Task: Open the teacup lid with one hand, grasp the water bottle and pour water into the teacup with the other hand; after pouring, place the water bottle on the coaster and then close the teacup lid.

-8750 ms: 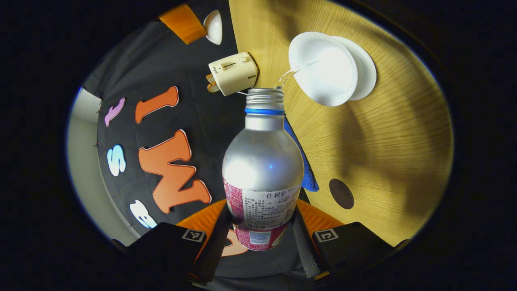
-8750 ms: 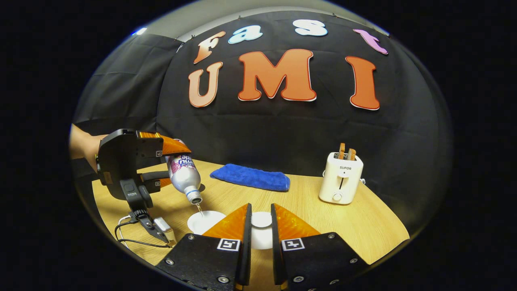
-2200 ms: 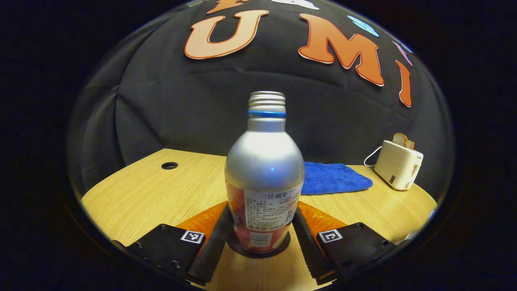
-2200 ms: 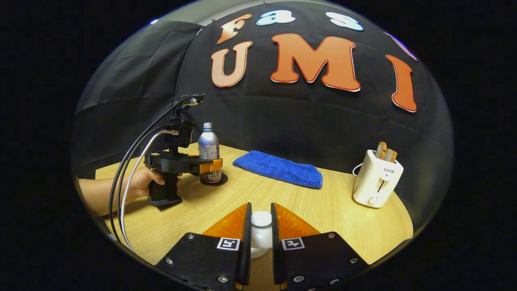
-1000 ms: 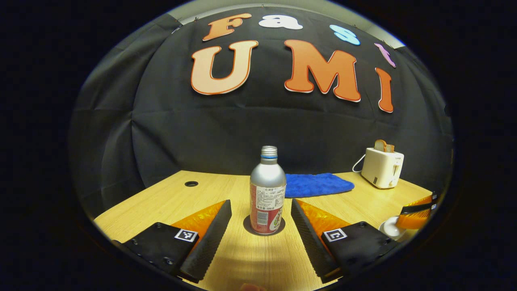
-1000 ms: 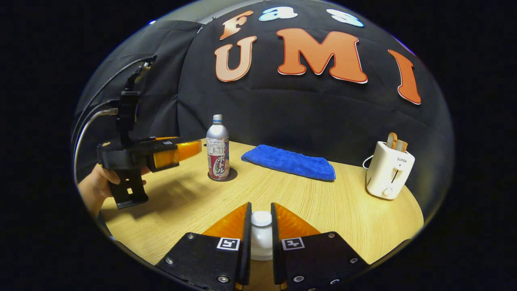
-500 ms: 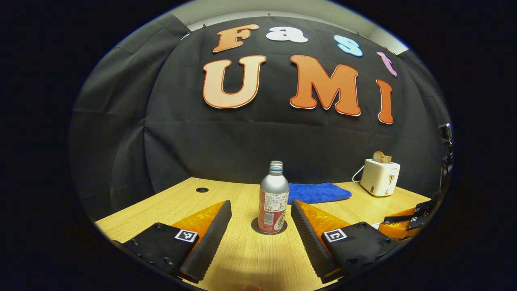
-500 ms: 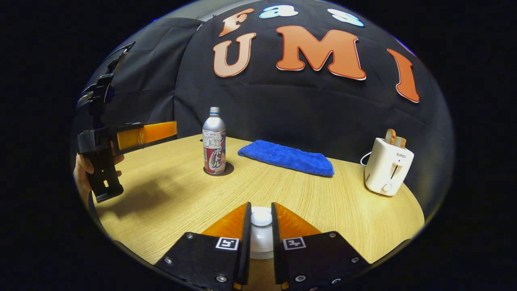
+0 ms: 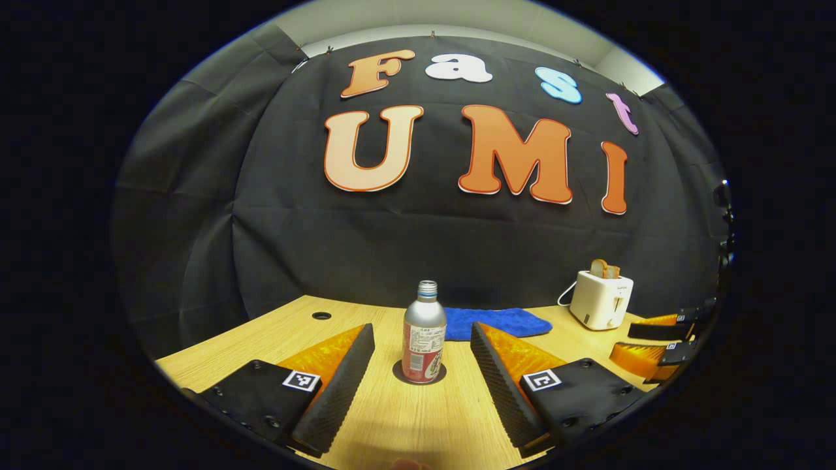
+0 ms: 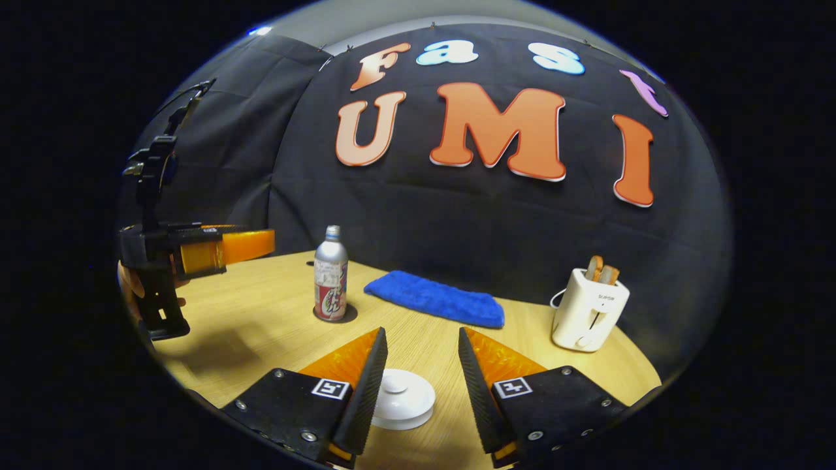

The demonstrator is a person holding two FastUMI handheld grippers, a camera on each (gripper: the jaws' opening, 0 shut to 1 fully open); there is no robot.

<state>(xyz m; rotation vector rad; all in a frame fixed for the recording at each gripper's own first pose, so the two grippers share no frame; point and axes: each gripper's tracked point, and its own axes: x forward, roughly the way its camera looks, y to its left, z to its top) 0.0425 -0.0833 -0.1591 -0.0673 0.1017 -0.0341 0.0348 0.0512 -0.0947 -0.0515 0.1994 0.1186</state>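
Both our grippers (image 9: 422,352) (image 10: 419,365) gape wide, holding nothing. Bottle (image 9: 424,333) stands upright on its coaster (image 9: 419,375); lid (image 10: 400,399) sits between our right fingers (image 10: 366,385), untouched.

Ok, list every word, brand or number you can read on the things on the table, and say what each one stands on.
Nothing here can be quoted.
water bottle: printed label, text too small to read.
toaster: small mark on its front, too blurred to read.
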